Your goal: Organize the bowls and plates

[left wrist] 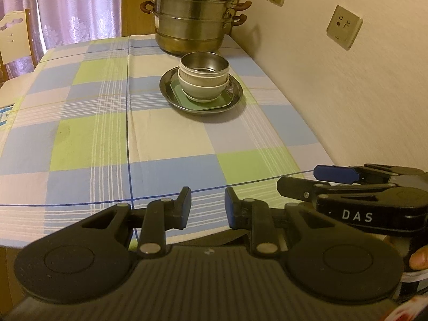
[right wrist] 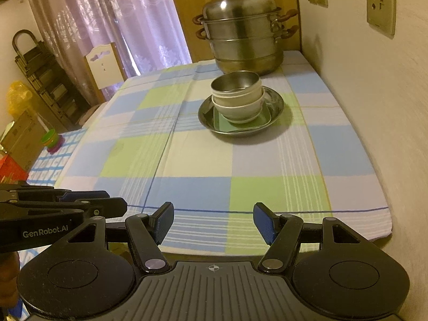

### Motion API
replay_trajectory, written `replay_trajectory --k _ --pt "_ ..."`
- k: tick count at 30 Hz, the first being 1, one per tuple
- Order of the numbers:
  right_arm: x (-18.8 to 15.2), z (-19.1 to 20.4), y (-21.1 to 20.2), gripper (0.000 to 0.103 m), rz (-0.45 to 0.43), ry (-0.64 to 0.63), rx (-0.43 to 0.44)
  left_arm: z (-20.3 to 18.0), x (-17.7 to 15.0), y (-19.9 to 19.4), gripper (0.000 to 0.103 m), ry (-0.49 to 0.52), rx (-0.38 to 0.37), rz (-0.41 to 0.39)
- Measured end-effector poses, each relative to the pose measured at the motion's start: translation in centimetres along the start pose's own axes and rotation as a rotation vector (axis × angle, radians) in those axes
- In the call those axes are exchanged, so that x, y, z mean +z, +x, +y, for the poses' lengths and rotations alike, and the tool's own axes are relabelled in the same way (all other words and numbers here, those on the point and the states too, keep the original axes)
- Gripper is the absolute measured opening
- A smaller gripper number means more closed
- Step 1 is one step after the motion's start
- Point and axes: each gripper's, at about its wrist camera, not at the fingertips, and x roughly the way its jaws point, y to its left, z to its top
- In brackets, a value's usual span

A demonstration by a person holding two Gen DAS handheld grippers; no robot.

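Left claw [left wrist: 207, 206] a little open and holding nothing, right claw [right wrist: 214, 223] wide open and empty, checked bench [right wrist: 187, 160] under both, far ahead 3 stacked bowls [right wrist: 236, 99] on green tray [right wrist: 227, 124] in metal plate [right wrist: 278, 104], big steamer pot [right wrist: 243, 37] behind

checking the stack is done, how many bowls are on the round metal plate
3, nested in one stack on the green tray in the metal plate: steel bowl on top, white bowl in the middle, white bowl at the bottom. More could hide inside.
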Motion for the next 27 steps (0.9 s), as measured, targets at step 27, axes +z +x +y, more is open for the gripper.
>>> replay_trajectory --k 27 --pt "-0.21 0.47 -0.42 0.066 -0.004 0.002 -0.01 -0.04 -0.3 -0.38 0.024 0.008 -0.005 -0.004"
